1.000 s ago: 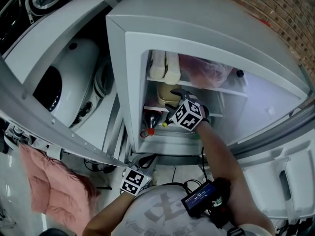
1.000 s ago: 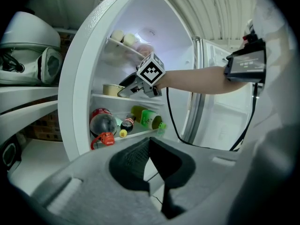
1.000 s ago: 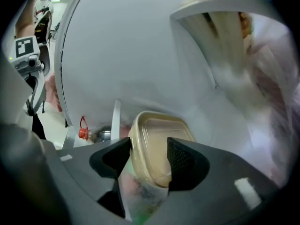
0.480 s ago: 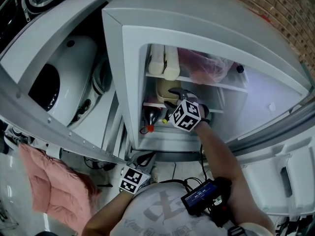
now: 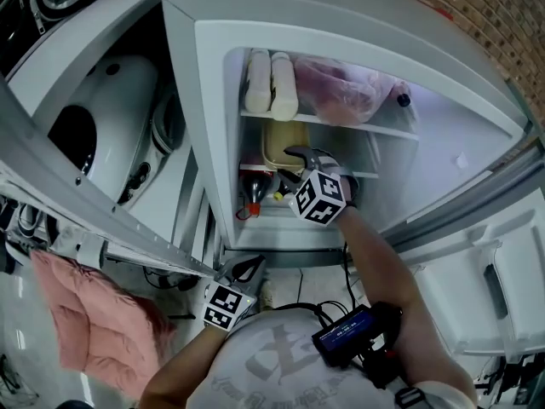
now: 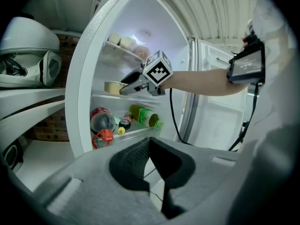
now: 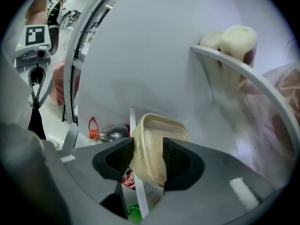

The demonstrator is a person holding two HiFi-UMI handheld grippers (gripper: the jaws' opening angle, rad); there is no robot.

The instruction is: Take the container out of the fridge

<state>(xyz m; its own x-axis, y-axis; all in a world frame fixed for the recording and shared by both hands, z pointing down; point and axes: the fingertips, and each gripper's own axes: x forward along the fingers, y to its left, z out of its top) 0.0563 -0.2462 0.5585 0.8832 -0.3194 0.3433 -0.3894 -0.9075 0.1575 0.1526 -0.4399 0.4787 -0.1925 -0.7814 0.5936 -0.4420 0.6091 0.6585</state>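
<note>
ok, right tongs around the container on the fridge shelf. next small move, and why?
Probably draw it straight back, level. The right tongs have just been closing and seem to press the beige container, which sits on the middle shelf.

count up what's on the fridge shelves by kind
bottles: 3 (red-capped bottle, yellow-capped bottle, green bottle)
cream cylinders: 2 (left cream cylinder, right cream cylinder)
pink bag: 1
container: 1
total: 7

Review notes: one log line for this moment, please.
phase: grasp | right claw: jaws just closing, container between them, in fridge | left claw: shut, empty
</note>
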